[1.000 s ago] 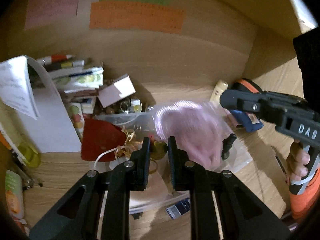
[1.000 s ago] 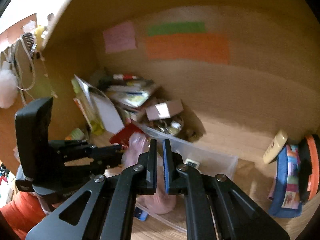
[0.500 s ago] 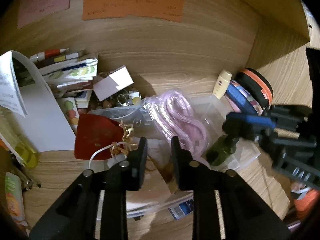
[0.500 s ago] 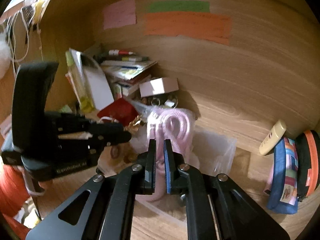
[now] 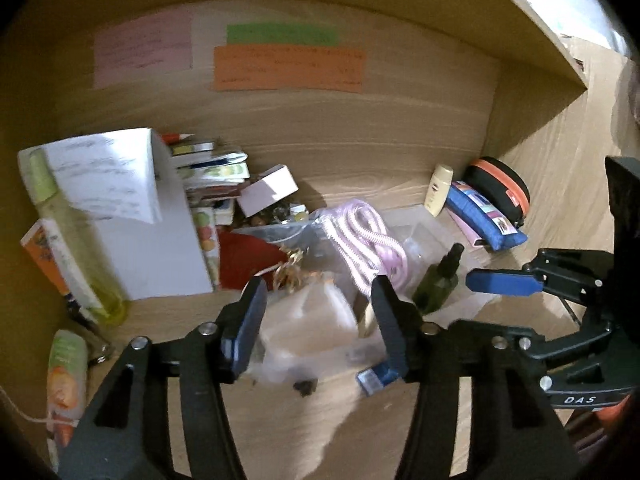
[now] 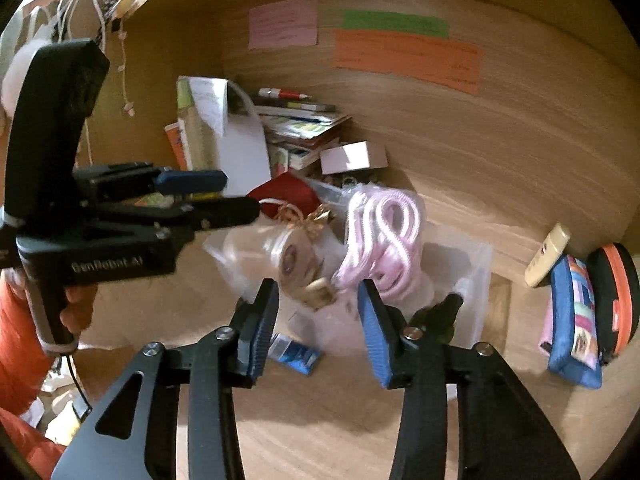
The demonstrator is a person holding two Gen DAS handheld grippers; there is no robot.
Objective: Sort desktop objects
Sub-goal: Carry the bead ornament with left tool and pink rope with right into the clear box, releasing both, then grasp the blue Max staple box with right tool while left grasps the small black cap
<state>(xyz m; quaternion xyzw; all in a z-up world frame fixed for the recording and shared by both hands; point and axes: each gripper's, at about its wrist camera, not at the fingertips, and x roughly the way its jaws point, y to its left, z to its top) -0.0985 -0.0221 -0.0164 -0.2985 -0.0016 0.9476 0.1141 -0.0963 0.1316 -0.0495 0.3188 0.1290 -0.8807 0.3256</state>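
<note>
A clear plastic box (image 5: 430,236) (image 6: 476,264) on the wooden desk holds a coiled pink cord (image 5: 366,236) (image 6: 384,224), clear bags (image 5: 316,320) and a green spray bottle (image 5: 438,282). My left gripper (image 5: 318,318) is open and empty, drawn back above the bags. My right gripper (image 6: 318,320) is open and empty, in front of the cord; it also shows at the right of the left wrist view (image 5: 504,282). The left gripper also shows at the left of the right wrist view (image 6: 224,196).
A stack of books and papers (image 5: 132,216) stands at the left, with a small white box (image 5: 268,194) and a red pouch (image 5: 250,258). A cream tube (image 5: 438,188), a blue pencil case (image 5: 482,220) and a black-orange case (image 5: 500,188) lie right. Coloured notes (image 5: 288,68) hang on the back wall.
Both grippers have opened wide and pulled back from the box. The pink cord, carried in a second ago, now rests in the box with the bags.
</note>
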